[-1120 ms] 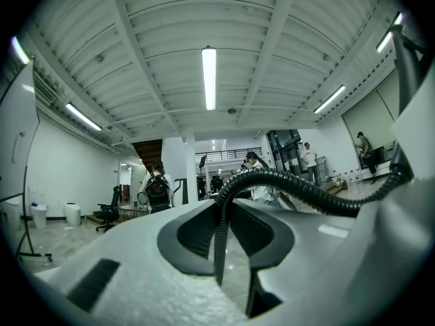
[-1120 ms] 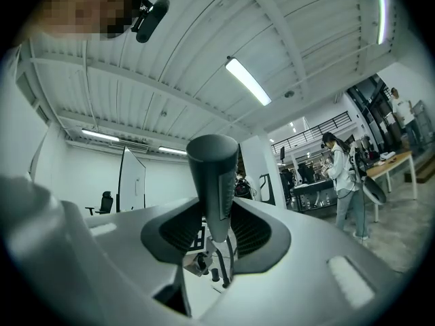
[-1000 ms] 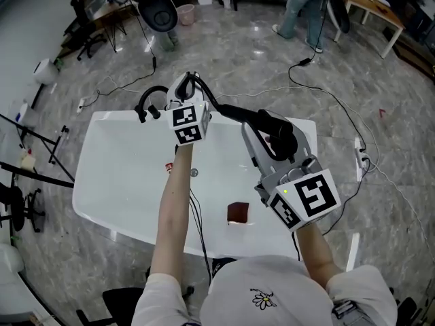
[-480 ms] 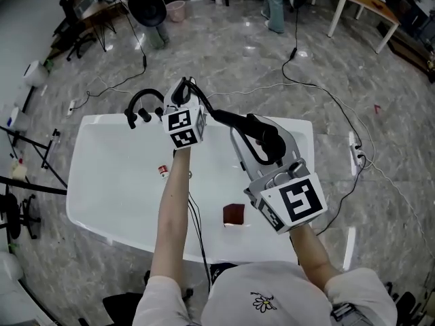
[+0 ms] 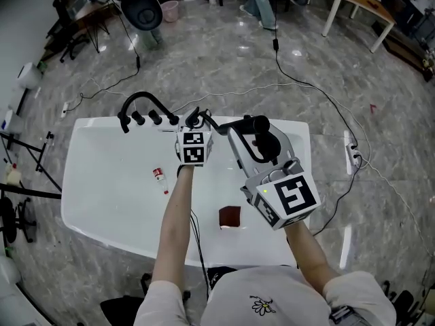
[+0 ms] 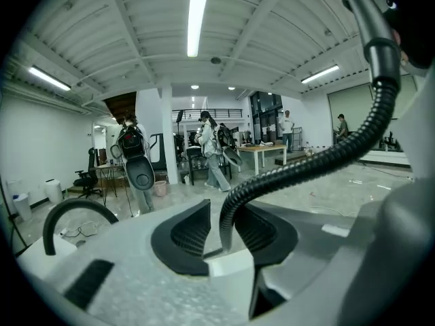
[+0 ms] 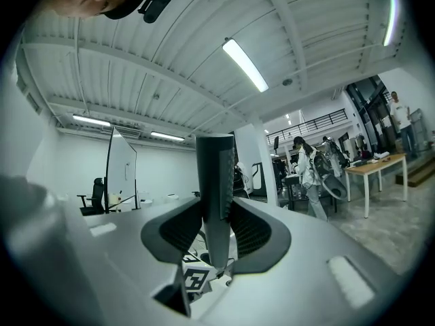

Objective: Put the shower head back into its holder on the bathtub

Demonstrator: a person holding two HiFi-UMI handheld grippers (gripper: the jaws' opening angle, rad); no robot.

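I count one bathtub, one shower head on one black ribbed hose, and two grippers, both mine. There is also one black arched faucet at the tub's far left corner, one small red-capped tube lying inside the tub towards its left side, and one brown square block near the tub's near edge.

My right gripper has its jaws pinched on the shower head's dark handle, which stands upright between them and rises well past their tips. In the head view the shower head sits over the tub's far edge, right of its middle.

My left gripper is at the middle of the far edge, just left of the shower head. Its jaws are opening, with the hose running between them. The hose curves up and off to the right, towards the shower head. The pads stand clear of the hose.
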